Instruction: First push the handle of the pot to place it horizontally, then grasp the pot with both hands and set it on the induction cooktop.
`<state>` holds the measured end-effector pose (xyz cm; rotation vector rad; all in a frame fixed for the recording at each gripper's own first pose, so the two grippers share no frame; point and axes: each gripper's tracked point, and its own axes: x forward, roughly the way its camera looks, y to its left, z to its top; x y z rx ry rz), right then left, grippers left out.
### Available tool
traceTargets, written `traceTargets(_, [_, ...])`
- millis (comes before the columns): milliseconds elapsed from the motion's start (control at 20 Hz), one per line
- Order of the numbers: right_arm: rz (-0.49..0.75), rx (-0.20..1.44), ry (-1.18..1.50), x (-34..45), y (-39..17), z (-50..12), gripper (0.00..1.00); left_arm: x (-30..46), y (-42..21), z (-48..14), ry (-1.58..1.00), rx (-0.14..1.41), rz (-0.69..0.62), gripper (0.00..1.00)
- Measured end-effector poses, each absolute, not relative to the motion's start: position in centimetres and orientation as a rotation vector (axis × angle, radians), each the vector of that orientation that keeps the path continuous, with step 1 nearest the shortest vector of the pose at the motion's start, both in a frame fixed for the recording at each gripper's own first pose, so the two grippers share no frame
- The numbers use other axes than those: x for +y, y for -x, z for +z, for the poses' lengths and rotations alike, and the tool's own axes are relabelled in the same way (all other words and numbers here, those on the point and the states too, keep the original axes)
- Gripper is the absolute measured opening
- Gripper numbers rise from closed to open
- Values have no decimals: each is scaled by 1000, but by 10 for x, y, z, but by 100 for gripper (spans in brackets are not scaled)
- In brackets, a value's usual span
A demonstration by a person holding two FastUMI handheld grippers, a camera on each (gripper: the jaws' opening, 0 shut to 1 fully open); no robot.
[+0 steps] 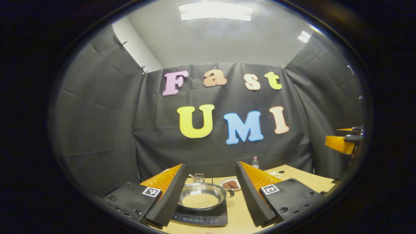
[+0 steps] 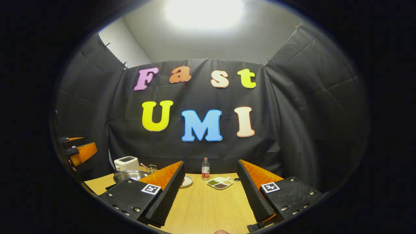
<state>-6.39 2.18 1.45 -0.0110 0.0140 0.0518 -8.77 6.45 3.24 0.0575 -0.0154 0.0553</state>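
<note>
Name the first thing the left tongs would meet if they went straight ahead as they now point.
Probably the pot of small beige grains on the induction cooktop, which lies straight between the open left tongs; depth is uncertain.

**Count of things on the counter**

One pot [image 1: 202, 194] of pale grains sits on one induction cooktop [image 1: 200, 217]. One small plate [image 1: 230, 184] carries two brown pieces. There is one water bottle [image 2: 205, 169], one divided dish [image 2: 220, 183] with three fillings, one white toaster [image 2: 126, 163], one small wire basket [image 2: 150, 168] and one glass jar [image 1: 198, 177].
</note>
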Motion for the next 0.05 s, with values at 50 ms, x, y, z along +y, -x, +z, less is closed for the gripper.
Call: traceTargets(50, [53,16,11,22,64,15,96,66,88,32,-56,-16,57,100])
